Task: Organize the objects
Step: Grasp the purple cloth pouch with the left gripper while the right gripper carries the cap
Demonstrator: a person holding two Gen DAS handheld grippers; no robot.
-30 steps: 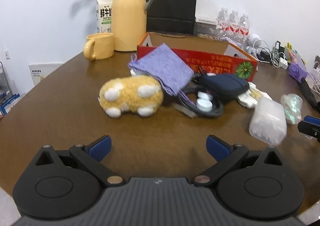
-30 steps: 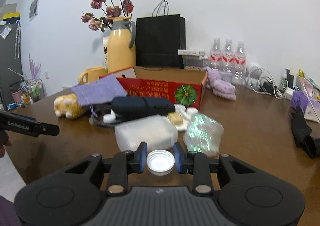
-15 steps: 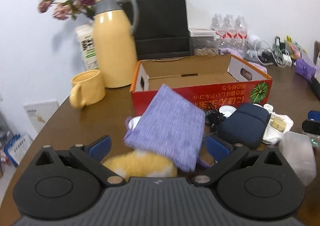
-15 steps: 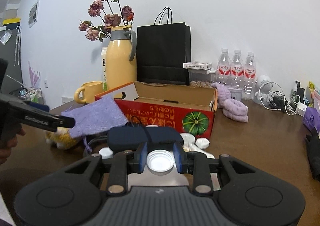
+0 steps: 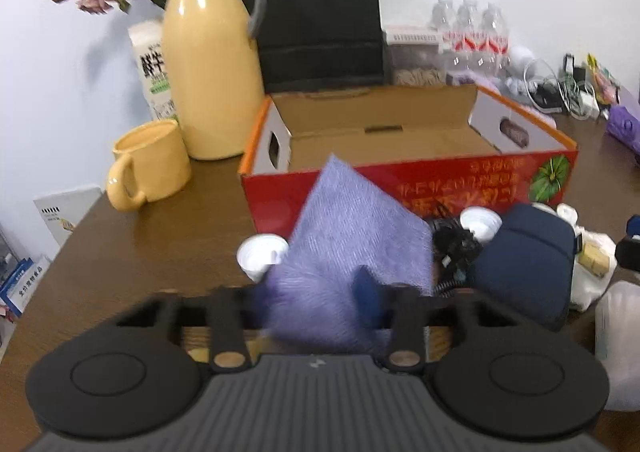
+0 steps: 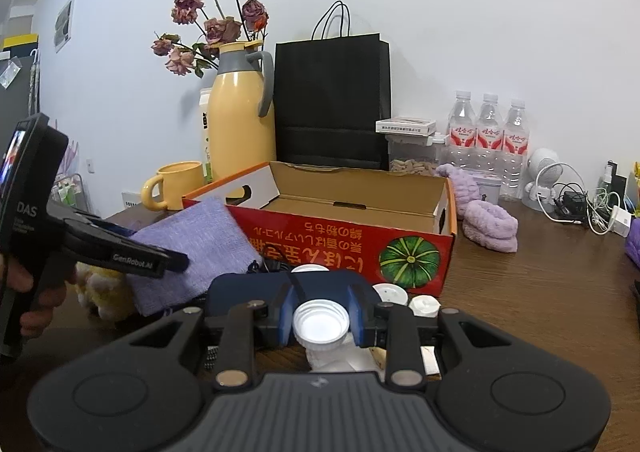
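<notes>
Left wrist view: the left gripper (image 5: 316, 298) has its blue-padded fingers closed in on the lower part of a flat lilac woven fabric pouch (image 5: 352, 240), which rises tilted between them. Motion blur hides the exact contact on the left side. The pouch stands in front of the near wall of an open red cardboard box (image 5: 472, 181) printed with a green pumpkin. Beside the pouch lie a white plastic bottle cap (image 5: 261, 255) to its left, and a dark navy zipped case (image 5: 524, 264) and a tangle of black cable (image 5: 454, 248) to its right, all on the brown wooden table (image 5: 140, 252). A yellow ceramic mug (image 5: 150, 163) and a tall yellow thermos jug (image 5: 212, 63) with a grey handle stand left of the box; a black paper bag (image 5: 320, 11) stands behind it.

Right wrist view: the right gripper (image 6: 321, 318) clamps a white ribbed bottle cap (image 6: 321, 326) between its blue pads, open side facing the camera, just in front of the navy case (image 6: 256, 292). The left gripper (image 6: 160, 258) appears from the side at the pouch (image 6: 200, 248), with a yellow-and-white plush toy (image 6: 102, 298) below it. The box interior (image 6: 352, 207) holds no visible items.
</notes>
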